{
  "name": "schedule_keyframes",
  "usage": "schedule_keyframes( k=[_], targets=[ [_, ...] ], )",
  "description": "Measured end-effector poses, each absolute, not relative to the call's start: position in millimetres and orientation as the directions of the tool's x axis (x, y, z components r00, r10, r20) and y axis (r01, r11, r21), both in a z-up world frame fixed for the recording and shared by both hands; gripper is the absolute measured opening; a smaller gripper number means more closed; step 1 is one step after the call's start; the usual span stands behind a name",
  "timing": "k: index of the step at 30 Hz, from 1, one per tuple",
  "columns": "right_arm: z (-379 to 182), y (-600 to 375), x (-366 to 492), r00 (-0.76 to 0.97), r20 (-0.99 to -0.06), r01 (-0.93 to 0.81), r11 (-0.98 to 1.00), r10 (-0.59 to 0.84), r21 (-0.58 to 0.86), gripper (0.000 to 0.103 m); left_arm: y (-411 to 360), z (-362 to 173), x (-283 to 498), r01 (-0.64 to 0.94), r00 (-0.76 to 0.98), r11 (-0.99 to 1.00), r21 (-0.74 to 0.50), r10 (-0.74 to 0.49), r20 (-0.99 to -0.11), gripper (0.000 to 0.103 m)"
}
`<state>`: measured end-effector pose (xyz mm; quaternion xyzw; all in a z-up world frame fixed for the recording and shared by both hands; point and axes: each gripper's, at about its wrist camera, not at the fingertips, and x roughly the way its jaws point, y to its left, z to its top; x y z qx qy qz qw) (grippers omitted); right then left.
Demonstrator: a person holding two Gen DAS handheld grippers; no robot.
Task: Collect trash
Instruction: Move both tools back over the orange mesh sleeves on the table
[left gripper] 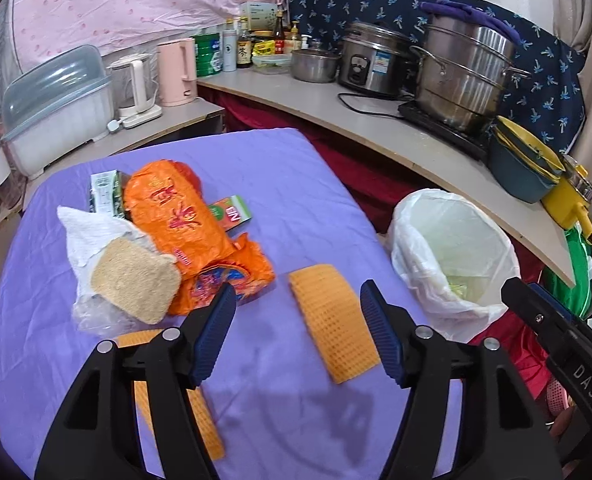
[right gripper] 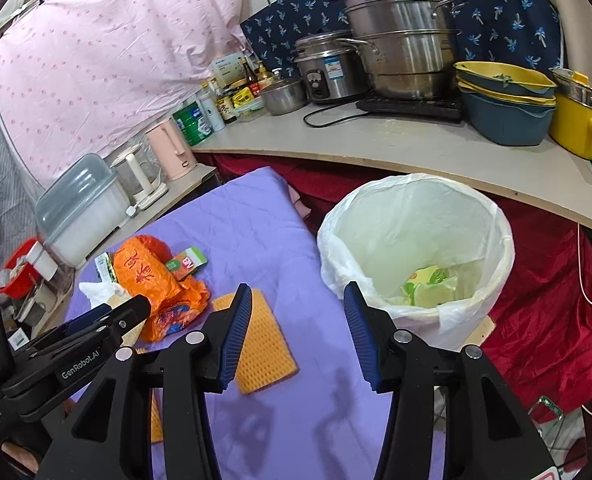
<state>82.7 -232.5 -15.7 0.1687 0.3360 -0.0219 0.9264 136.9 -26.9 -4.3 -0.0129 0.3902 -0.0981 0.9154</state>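
Both the left hand-held gripper (left gripper: 298,308) and the right hand-held gripper (right gripper: 298,312) stood wide and held nothing above the purple counter (left gripper: 279,176); an orange cloth (left gripper: 334,324) lay near its right edge, beside the lined bin (right gripper: 416,248).

The black left gripper (right gripper: 95,316) body reads "GenRobot.AI"; the black right gripper (left gripper: 544,320) body reads "DAS"; the small red-and-green carton (right gripper: 185,264) shows "NB".

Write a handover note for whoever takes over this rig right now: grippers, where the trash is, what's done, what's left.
Left gripper: open, empty, above the orange waffle cloth.
Right gripper: open, empty, near the lined trash bin.
Done: a green-yellow wrapper lies in the bin.
Left on the purple table: orange bags, sponge, white tissue, small cartons, second orange cloth.
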Motion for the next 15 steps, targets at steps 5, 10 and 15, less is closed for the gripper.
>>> schedule_keyframes(
  k=[5,10,15],
  targets=[
    [-22.0,-215.3,83.1,0.763,-0.640,0.132,0.948,0.089,0.290,0.055,-9.8,-8.6,131.2,0.137,0.681,0.987,-0.083,-0.155,-0.716,0.069],
    [-29.2,-198.9,85.9,0.748,-0.655,0.113,0.952,0.106,0.284,0.058,5.5,-15.1,128.0,0.112,0.668,0.990,-0.082,-0.136,-0.732,0.072],
    [-36.2,-184.6,88.1,0.737,-0.667,0.102,0.956,0.114,0.276,0.063,21.3,-22.2,123.2,0.086,0.661,0.993,-0.076,-0.114,-0.742,0.076]
  ],
)
